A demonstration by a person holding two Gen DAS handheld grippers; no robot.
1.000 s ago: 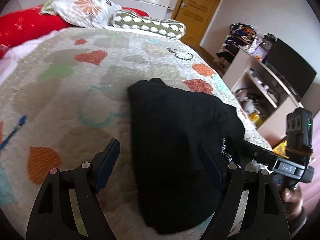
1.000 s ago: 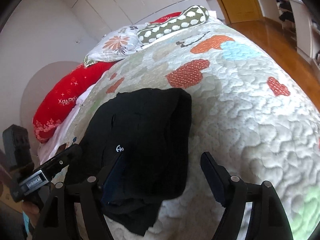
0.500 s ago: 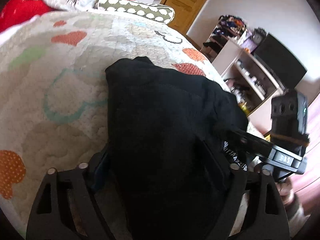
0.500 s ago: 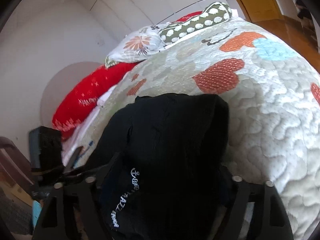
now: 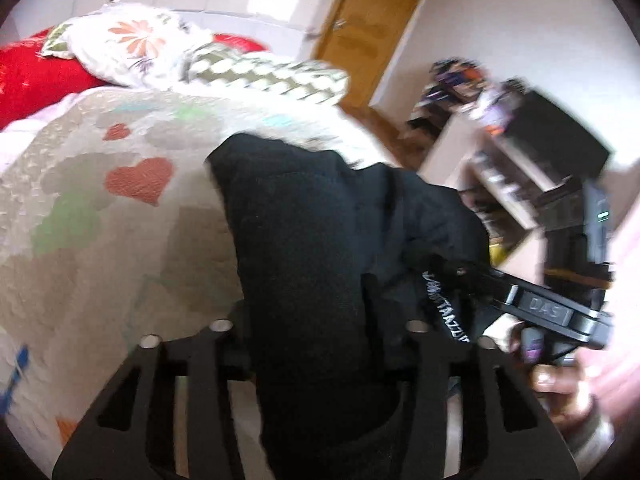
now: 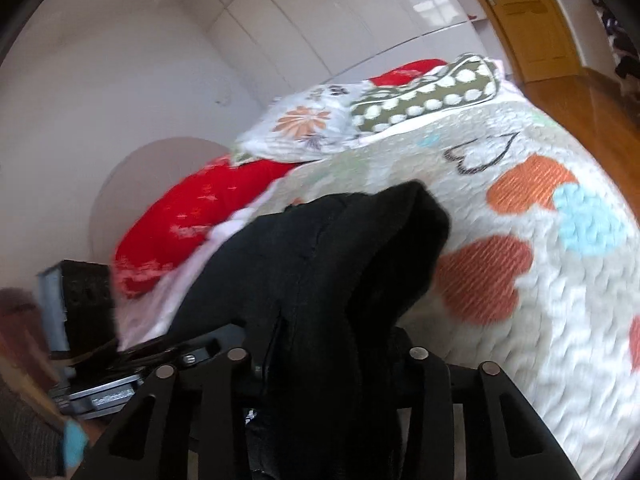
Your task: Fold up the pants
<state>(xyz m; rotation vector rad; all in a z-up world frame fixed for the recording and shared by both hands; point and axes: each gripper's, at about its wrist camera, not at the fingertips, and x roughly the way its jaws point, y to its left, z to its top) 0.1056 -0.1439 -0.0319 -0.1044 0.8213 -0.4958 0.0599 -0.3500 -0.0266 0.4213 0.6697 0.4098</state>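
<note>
The folded black pants (image 5: 320,232) are held up off the heart-patterned quilt (image 5: 100,208), near edge raised, far end hanging toward the bed. My left gripper (image 5: 316,320) is shut on the near edge of the pants; its fingers are buried in the cloth. My right gripper (image 6: 324,344) is shut on the same near edge of the pants (image 6: 332,248). The right gripper's body also shows in the left wrist view (image 5: 540,308), at the right, next to the white lettering on the waistband.
Pillows lie at the head of the bed: red (image 6: 192,220), floral (image 5: 128,48) and green dotted (image 6: 428,100). A shelf unit (image 5: 492,176) with a dark screen stands right of the bed, beyond it a wooden door (image 5: 372,32).
Both grippers moved in onto the near edge of the pants, closed on it and lifted it off the quilt; a second ago both were open and the pants lay flat.
</note>
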